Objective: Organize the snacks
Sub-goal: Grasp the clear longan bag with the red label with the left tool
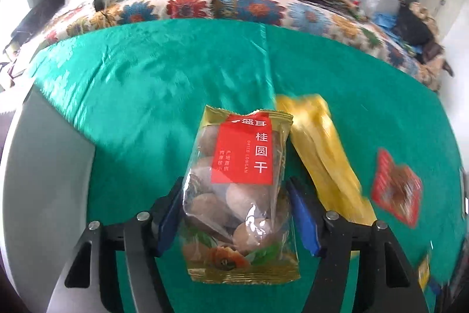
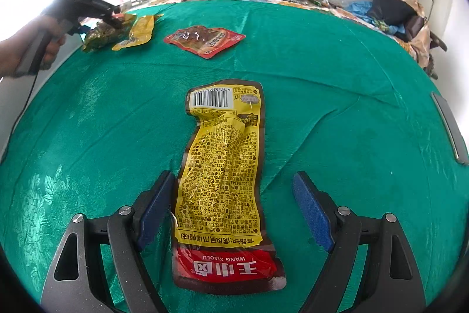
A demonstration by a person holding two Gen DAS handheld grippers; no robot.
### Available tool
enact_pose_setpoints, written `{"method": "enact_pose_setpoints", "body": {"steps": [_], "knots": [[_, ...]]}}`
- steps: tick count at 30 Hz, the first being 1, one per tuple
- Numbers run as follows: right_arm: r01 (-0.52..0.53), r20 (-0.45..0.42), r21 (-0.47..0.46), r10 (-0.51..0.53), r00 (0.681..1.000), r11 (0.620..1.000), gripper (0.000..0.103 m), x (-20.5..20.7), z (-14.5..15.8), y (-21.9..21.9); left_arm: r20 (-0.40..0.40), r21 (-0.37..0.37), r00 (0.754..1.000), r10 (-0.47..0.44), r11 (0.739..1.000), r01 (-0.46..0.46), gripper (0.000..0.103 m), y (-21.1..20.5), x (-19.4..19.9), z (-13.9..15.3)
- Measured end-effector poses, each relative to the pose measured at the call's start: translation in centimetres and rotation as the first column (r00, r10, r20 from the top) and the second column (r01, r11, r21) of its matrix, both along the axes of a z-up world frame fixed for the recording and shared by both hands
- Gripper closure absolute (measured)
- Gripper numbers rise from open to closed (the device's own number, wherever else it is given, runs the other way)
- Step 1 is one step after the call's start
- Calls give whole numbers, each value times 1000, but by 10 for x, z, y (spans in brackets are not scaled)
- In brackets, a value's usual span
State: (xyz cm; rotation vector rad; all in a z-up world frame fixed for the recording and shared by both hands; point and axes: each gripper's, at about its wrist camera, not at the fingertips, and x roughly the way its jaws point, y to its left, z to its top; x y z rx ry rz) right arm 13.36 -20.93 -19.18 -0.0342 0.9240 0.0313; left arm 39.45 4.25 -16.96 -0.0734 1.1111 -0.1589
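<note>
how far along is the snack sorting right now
Early on. In hand: the left gripper grips the dried longan bag beside a yellow packet. Left: the Wang Xiaolu packet lies between the right gripper's open jaws, and the red packet lies loose.

Your left gripper (image 1: 234, 213) holds the longan bag (image 1: 239, 192) above the cloth (image 1: 146, 78), a long packet (image 1: 322, 154) just right. Your right gripper (image 2: 234, 213) straddles another packet (image 2: 225, 181); a flat pouch (image 2: 205, 41) lies beyond.
</note>
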Motion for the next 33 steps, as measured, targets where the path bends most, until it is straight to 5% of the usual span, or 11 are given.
{"method": "enact_pose_setpoints", "body": {"steps": [5,10,13,19,23,33], "knots": [[-1,0,-1,1,1000,1000,19,0,0,0,-18,4,994,-111,994,111,37,-22,-112,12],[-1,0,-1,1,1000,1000,19,0,0,0,-38,-103,995,-94,991,90,36,-43,-211,9],[-1,0,-1,1,1000,1000,19,0,0,0,13,-81,995,-101,991,102,23,-56,-243,3],[-1,0,-1,1,1000,1000,19,0,0,0,45,-9,993,-112,994,113,2,-55,-249,-15],[-1,0,0,1,1000,1000,18,0,0,0,113,124,979,-171,980,157,0,-63,-247,-24],[-1,0,-1,1,1000,1000,18,-1,0,0,164,107,971,-172,982,156,0,-57,-249,-25]]}}
